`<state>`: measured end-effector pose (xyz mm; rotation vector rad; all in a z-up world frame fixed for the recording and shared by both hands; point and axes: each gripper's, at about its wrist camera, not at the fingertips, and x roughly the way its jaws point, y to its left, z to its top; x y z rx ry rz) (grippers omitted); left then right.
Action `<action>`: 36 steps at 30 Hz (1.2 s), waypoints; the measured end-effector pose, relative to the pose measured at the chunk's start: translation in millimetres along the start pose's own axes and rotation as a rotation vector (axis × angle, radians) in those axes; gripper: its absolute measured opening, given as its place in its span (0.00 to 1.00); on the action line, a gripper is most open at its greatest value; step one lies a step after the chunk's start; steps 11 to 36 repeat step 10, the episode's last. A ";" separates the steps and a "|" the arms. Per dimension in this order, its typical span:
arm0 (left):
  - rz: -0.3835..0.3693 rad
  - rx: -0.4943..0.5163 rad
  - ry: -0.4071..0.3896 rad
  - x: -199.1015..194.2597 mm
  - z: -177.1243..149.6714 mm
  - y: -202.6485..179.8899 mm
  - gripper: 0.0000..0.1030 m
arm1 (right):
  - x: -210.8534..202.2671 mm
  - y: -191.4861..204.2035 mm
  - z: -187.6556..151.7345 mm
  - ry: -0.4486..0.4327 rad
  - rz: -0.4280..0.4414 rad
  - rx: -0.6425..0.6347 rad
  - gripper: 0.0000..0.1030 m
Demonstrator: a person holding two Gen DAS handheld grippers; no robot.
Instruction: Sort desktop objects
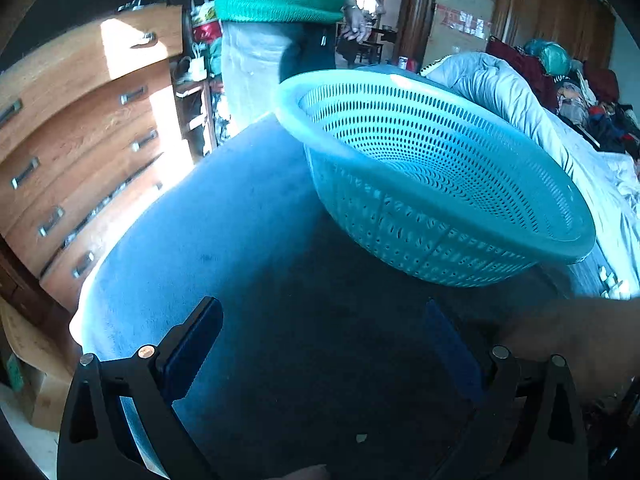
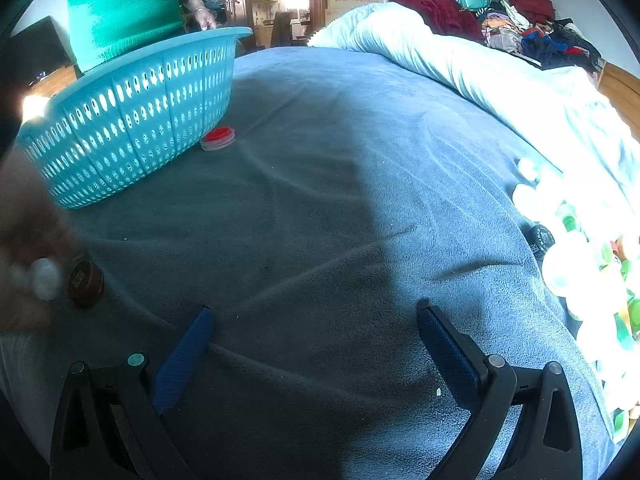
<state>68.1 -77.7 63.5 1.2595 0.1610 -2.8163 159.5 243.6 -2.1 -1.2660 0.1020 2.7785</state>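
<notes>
wooden dresser, sunlit, wood-panelled wall

- Basket: glossy turquoise plastic, perforated.
- Blanket: matt, fuzzy blue cloth.
- Drawers: smooth varnished wood, metal handles.
- Gripper pads: textured blue rubbery-looking facing.

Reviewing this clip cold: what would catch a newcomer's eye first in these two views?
The big turquoise perforated basket dominates: it sits tilted on the blue-grey blanket, nothing visible inside it in the left view. A red cap lies right at its base, and a sunlit heap of pale and green caps crowds the blanket's right edge. Both the left gripper and the right gripper are open and hold nothing.
</notes>
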 end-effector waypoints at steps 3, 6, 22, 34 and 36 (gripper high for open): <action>0.001 0.010 0.011 0.4 0.9 -6.7 0.98 | -0.7 0.7 -0.5 -0.001 0.001 0.001 1.00; 0.008 -0.001 0.075 6.6 -4.3 -12.5 0.98 | -0.7 0.6 -0.2 0.000 0.001 0.001 1.00; -0.020 -0.002 0.065 2.5 -15.3 -25.4 0.98 | -0.7 0.5 -0.2 -0.001 0.001 0.001 1.00; -0.020 -0.002 0.065 2.5 -15.3 -25.4 0.98 | -0.7 0.5 -0.2 -0.001 0.001 0.001 1.00; -0.020 -0.002 0.065 2.5 -15.3 -25.4 0.98 | -0.7 0.5 -0.2 -0.001 0.001 0.001 1.00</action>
